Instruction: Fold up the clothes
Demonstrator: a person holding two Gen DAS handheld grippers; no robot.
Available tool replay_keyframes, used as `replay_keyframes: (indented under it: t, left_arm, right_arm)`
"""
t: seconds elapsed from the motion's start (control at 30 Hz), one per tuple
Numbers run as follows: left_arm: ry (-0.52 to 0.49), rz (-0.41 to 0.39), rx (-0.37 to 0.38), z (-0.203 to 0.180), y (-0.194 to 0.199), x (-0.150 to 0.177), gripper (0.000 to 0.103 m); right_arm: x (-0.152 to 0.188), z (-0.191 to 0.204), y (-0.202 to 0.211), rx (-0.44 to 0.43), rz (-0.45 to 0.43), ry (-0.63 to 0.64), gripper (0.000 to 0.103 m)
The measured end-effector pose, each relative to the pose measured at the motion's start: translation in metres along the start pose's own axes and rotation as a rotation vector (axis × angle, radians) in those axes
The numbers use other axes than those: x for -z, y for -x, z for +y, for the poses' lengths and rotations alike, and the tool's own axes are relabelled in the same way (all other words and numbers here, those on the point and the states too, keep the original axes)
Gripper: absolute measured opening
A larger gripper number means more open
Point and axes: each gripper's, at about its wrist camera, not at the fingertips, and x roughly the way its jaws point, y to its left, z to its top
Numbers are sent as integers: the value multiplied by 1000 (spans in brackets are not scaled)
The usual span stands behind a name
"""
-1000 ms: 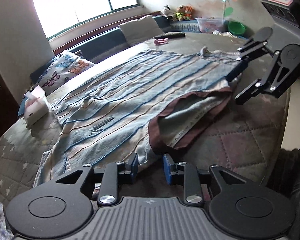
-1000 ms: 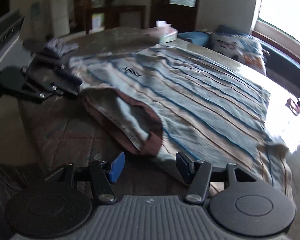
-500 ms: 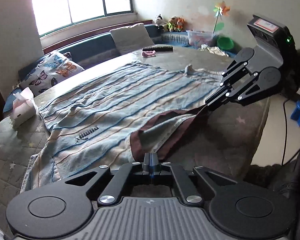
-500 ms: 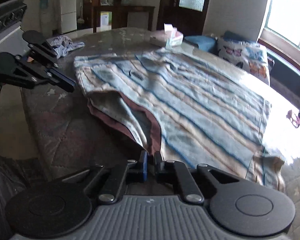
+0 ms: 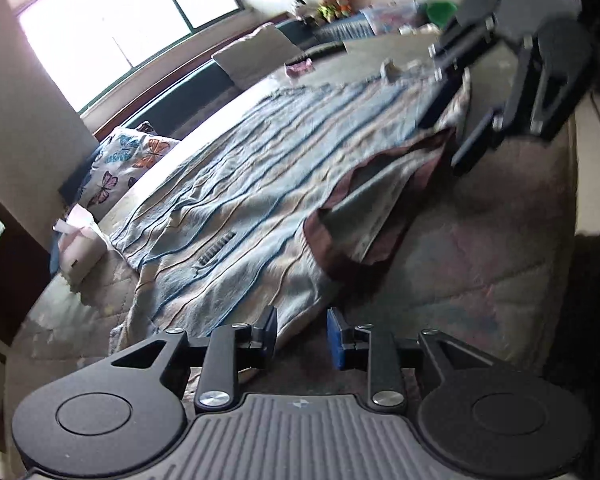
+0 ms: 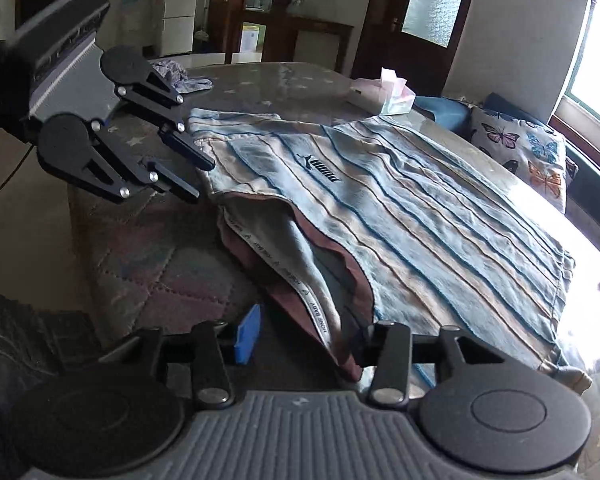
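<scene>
In the left wrist view, the left claw (image 5: 302, 338) stands open, its two blue-padded fingers parted with nothing between them, just at the near edge of the striped shirt (image 5: 236, 196). The shirt lies spread flat across the quilted bed (image 5: 500, 248), blue and tan stripes running away from the camera, its brown-trimmed collar (image 5: 352, 248) gaping toward the bed's near side. Beyond the collar the right claw (image 5: 452, 140) is open too and blurred, at the shirt's far shoulder. A tissue pack (image 5: 80, 244) sits left of the shirt, and a butterfly-print pillow (image 5: 128, 164) lies by the window.

In the right wrist view, the right claw (image 6: 304, 338) is wide open, and the collar's (image 6: 320, 292) edge drapes between its fingers, ungripped. The shirt (image 6: 420, 208) stretches away to the right. The left claw (image 6: 194, 178) hovers open at the shirt's opposite shoulder, holding nothing. A crumpled cloth (image 6: 180, 76) lies at the bed's far edge.
</scene>
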Motion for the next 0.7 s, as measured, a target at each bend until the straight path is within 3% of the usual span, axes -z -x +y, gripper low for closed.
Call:
replay_keyframes:
  t: [0.13,0.17,0.2,0.43,0.7]
  left_arm:
    - [-47,11,-20,1,-7,4,22]
    - [-42,13,-13,1,-6,3,7]
    - [-35,16,-4,1,-5,2,4]
    - [11,32,54,2,6,-4,2]
    - [8,25,119,0,20,-10,7]
  right_arm:
    - [3,-10,3,7,6,-50,51]
    - [4,-13,4,9,7,-67,51]
    - [4,-16,4,12,7,-80,51]
    - [-1,-36,16,8,-48,-148,51]
    - [-10,-28,-17,28,-57,-109,51]
